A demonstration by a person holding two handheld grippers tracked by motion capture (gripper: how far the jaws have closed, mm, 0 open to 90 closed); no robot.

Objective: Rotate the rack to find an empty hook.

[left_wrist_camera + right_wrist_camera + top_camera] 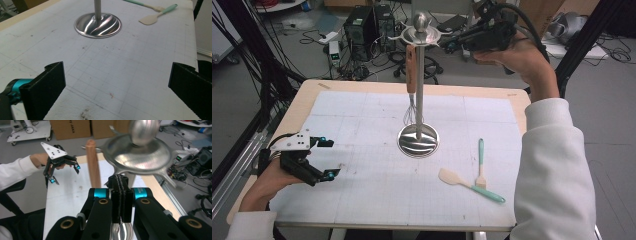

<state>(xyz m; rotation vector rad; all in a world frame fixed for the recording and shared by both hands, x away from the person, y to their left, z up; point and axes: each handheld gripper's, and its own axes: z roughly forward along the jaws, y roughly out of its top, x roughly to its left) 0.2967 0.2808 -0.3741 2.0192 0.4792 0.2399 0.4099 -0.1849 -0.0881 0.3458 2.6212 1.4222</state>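
Biggest worry: we bump the stand (419, 85) with the right gripper (451, 46), clenched on nothing beside its top disc, and the whisk (411, 75) hanging there swings off. Left gripper (330, 159) rests released, well left of the base.

From above my side the high view looks forward and down over the counter (362, 200), my left tongs' camera skims low across it, my right rides high, close by the stand (140, 150) (all three share it).
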